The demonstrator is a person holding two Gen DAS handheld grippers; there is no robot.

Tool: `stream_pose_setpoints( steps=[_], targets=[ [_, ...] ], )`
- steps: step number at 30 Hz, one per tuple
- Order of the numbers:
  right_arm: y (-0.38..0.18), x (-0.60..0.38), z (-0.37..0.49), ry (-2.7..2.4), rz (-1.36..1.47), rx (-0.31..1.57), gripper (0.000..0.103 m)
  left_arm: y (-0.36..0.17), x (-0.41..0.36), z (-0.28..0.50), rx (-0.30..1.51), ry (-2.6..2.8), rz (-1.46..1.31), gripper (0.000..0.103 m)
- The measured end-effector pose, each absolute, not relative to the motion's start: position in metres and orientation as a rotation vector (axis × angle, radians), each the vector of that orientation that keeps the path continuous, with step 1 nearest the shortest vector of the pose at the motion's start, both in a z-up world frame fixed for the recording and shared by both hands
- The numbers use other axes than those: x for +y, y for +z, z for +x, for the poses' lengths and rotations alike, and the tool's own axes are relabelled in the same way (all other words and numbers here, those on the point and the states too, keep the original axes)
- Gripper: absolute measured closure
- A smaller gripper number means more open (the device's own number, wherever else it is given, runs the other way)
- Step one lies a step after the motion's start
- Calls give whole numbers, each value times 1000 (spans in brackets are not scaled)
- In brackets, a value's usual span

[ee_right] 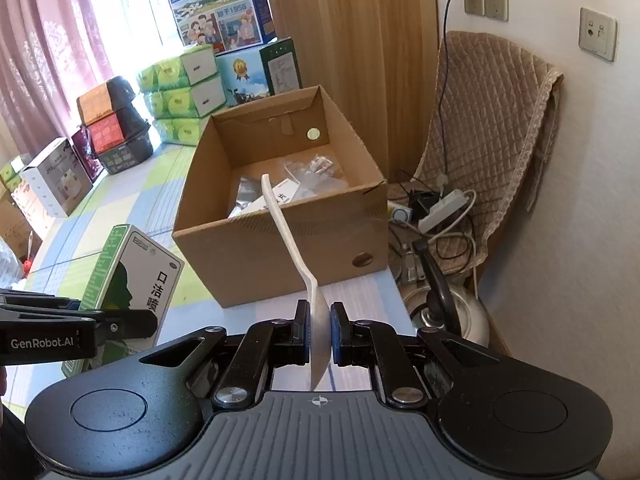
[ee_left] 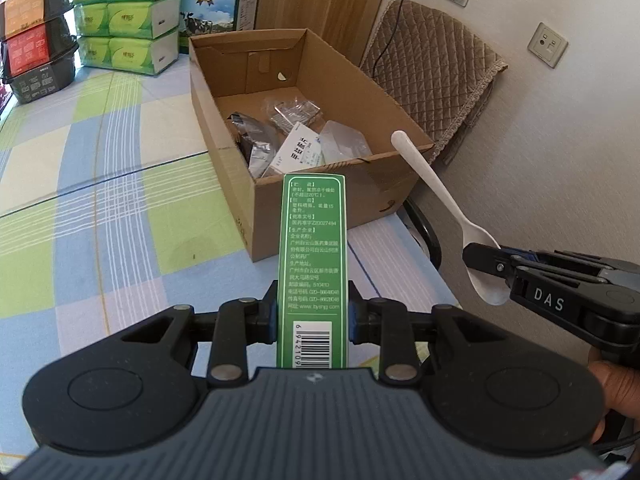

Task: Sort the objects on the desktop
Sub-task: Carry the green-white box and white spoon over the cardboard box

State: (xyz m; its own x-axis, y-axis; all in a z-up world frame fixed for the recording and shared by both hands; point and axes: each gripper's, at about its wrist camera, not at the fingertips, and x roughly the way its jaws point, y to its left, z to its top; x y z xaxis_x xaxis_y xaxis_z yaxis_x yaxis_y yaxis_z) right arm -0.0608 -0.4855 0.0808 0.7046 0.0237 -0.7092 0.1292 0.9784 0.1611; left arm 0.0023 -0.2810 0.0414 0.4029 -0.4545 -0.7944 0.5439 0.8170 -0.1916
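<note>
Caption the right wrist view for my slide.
Right claw grips a white spoon before the open cardboard box.

A tall green carton point(ee_left: 313, 264) with white Chinese print and a barcode near its lower end stands on end, clamped at its sides; its white front face point(ee_right: 146, 280) shows a dark head silhouette. A white plastic spoon point(ee_right: 298, 256) is held by its bowl, handle slanting up and away. Beyond both sits an open cardboard box point(ee_left: 236, 184) on the checked tabletop point(ee_left: 100, 184), holding foil sachets point(ee_left: 256, 148) and a white packet point(ee_left: 298, 152).
</note>
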Motion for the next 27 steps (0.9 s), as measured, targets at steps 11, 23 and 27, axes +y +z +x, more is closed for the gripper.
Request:
stream_pose_setpoints(
  steps=[11,23,27],
  targets=[
    [90,-488,-54,-69,185,773,96,47,-290,7,955,-644,94,78],
    [100,-487,-38,-58,148,760,96,58,-297,20,934,-651,76,78],
    [103,-488,-30,-56,138,756,96,63,-301,27,924,-655,67,78]
  ],
)
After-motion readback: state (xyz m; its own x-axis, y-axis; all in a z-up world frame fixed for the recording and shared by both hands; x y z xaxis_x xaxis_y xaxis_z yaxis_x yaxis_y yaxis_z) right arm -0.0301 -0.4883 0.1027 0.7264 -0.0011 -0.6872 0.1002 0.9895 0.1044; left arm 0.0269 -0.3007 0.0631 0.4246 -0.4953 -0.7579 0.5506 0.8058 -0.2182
